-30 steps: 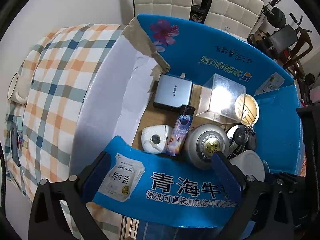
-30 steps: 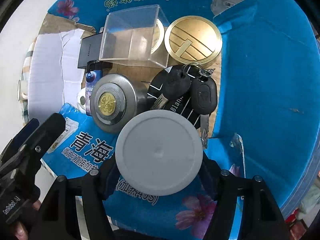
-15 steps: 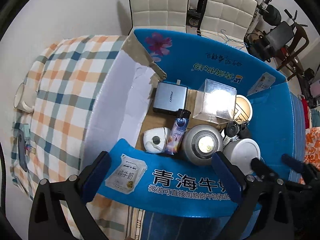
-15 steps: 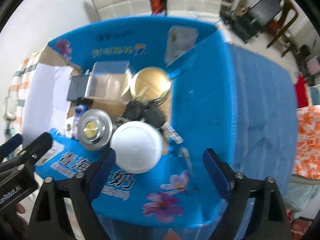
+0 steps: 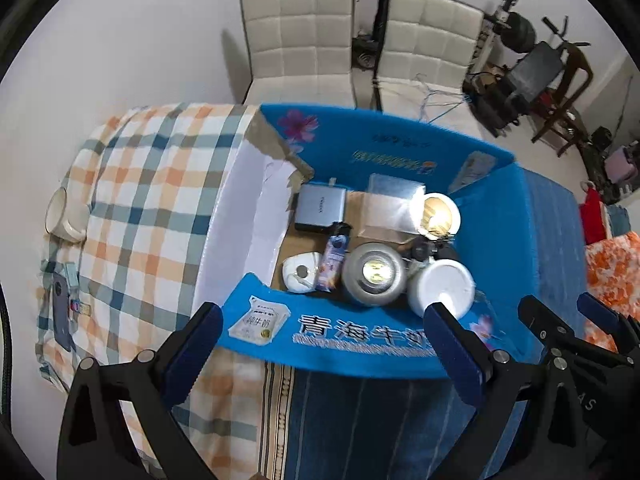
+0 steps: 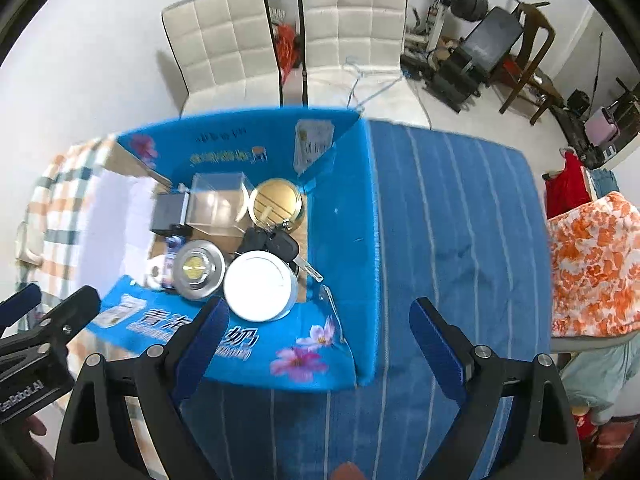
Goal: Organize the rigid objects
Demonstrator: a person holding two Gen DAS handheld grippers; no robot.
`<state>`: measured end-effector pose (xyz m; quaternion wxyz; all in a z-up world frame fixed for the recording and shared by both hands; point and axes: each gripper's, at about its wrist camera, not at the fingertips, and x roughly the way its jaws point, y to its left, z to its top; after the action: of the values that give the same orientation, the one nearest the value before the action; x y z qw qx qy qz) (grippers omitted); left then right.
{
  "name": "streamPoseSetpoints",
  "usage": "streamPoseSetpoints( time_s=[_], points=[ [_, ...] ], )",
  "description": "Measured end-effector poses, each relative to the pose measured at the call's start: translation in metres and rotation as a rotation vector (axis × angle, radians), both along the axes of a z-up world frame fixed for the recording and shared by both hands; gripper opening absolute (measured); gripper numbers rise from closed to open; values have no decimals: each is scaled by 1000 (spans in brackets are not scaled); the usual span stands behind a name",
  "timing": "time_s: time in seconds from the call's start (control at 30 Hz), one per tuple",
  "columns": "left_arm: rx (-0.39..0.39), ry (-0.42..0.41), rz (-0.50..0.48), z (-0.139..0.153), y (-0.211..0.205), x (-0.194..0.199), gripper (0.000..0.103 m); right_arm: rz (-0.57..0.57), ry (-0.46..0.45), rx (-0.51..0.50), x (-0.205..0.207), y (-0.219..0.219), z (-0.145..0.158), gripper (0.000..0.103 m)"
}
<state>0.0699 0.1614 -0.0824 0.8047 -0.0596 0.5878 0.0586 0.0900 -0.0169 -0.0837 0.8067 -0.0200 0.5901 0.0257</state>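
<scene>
Right, your white round container [image 6: 259, 285] sits in the blue cardboard box [image 6: 344, 216], at the near-right corner of the floor, touching the silver tin with the gold emblem [image 6: 198, 269] on its left. Black car keys [image 6: 276, 242] lie just behind it, partly under its edge. Behind those: gold round lid [image 6: 277, 202], clear plastic cube [image 6: 218, 202], grey power adapter [image 5: 320, 208]. A lighter [image 5: 334, 256] and a small white gadget [image 5: 300, 276] sit left of the silver tin.

Your right gripper [image 6: 316, 328] is spread wide and has nothing in it; it hangs above the box's near flap, clear of the container. Your left gripper [image 5: 320, 344] is also wide apart and empty, over the same flap, further left.

The box sits on a blue striped cloth [image 6: 460, 240], with a plaid cloth [image 5: 152, 184] to its left. Two white chairs [image 5: 304, 40] stand behind.
</scene>
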Motion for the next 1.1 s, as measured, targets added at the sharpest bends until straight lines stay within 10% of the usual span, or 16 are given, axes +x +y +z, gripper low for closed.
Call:
streamPoseSetpoints(
  time_s=[0.53,1.1],
  points=[
    [-26,-169,-56,136,-12,-74,103,16,-196,70,-114,-26,168,96],
    [5,-198,-49,152,-18,-106,103,14,-235,50,-141,-31,196,96]
  ],
)
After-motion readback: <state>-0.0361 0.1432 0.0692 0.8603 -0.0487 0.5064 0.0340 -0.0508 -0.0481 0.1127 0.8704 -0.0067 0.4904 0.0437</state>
